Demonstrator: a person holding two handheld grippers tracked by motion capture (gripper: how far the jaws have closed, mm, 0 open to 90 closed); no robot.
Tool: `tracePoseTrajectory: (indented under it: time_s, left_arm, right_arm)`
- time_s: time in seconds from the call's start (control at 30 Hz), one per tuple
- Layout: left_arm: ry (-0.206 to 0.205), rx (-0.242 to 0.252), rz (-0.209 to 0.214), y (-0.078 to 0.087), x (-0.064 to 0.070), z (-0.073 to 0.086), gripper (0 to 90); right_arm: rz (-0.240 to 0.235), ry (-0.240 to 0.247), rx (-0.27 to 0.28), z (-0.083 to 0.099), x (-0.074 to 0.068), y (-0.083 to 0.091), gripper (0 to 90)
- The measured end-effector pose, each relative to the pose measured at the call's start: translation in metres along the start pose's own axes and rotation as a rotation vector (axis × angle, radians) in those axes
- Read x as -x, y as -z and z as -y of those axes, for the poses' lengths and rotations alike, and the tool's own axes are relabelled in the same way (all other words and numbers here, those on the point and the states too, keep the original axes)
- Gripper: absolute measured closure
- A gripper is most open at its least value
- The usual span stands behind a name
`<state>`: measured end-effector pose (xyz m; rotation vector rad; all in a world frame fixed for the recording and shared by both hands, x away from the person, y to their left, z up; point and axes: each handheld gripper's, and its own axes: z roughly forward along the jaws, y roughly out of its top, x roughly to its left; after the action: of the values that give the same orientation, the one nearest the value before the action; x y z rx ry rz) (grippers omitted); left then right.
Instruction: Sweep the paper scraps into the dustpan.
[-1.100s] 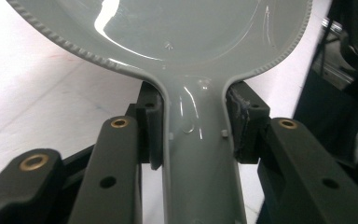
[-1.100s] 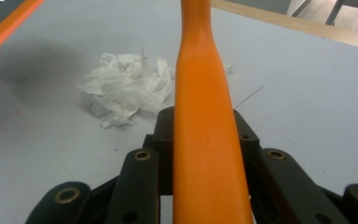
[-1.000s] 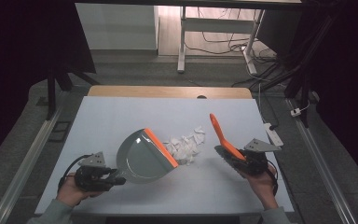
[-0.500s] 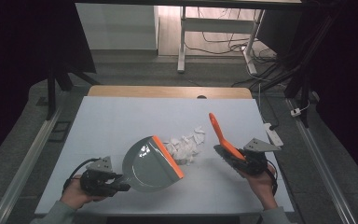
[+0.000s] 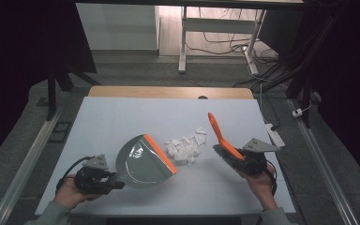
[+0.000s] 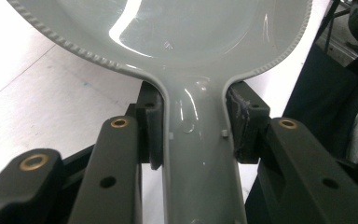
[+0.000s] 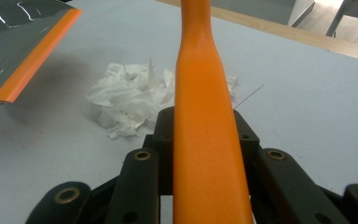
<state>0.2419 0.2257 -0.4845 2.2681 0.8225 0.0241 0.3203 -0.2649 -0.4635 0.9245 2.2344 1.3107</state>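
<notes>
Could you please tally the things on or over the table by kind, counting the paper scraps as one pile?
Dustpans: 1, the dustpan
Brushes: 1, the brush
Paper piles: 1, the paper pile
Grippers: 2, the left gripper and the right gripper
Total: 5
</notes>
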Motion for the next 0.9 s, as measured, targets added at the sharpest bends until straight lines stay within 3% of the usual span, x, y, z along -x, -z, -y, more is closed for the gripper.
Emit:
tracePoseTrajectory:
  time_s: [0.27,0.5,0.7,0.9]
  left_arm:
    - [0.009,-0.014,0.003,0.004,-0.005,0.004,61.3]
    - [0.040,-0.059,-0.001,-0.001,-0.010,0.007,61.3]
    - [0.030,-0.068,0.017,-0.003,-0.011,0.007,61.3]
    - [0.026,-0.100,0.035,-0.016,-0.009,0.002,61.3]
  right_arm:
    - [0.005,-0.001,0.001,-0.002,-0.001,-0.003,70.4]
    - [0.018,-0.025,0.006,-0.006,0.001,-0.007,70.4]
    - [0.020,-0.033,0.012,-0.009,0.002,-0.012,70.4]
    - [0.027,-0.050,0.014,-0.018,0.004,-0.025,70.4]
